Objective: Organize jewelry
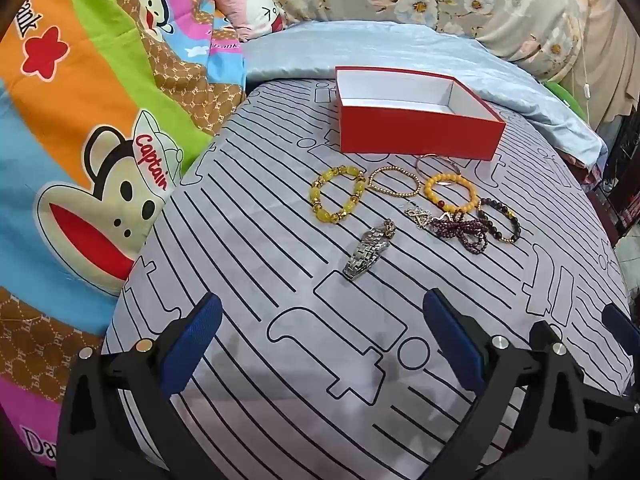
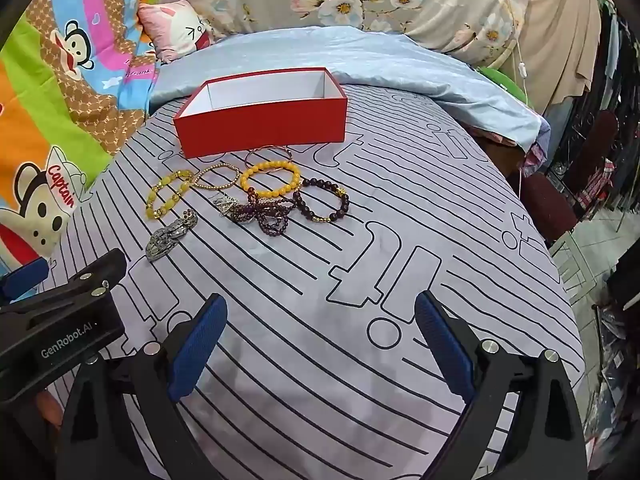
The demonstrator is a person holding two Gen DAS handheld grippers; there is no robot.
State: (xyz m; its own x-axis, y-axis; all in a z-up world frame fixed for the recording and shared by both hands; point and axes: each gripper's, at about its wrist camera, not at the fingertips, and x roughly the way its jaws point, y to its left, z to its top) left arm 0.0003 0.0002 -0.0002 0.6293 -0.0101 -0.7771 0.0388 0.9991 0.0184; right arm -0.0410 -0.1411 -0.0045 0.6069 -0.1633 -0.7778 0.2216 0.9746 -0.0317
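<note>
Bed point(image 1: 248, 240) covered by grey sheet with black line pattern. Lying directly on it: open red box point(image 1: 420, 136), white inside, toward far end; pale blue quilt point(image 1: 400, 46) bunched behind box. Just in front of box, a loose cluster: chunky yellow bead bracelet point(image 1: 338, 196), thin gold bead bracelet point(image 1: 394, 182), orange bead bracelet point(image 1: 451, 194), dark bead bracelet point(image 1: 500, 220), tangled purple bead strand point(image 1: 464, 232), silver pendant point(image 1: 416, 216). Metal watch point(image 1: 370, 250) nearest, slightly apart.

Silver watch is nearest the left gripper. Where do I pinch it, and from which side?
Probably pinch the silver watch across its narrow band, mid-length, from above. It lies flat on the striped sheet, apart from the bracelets, with the long axis running away from the open left gripper, so the jaws straddle it.
</note>
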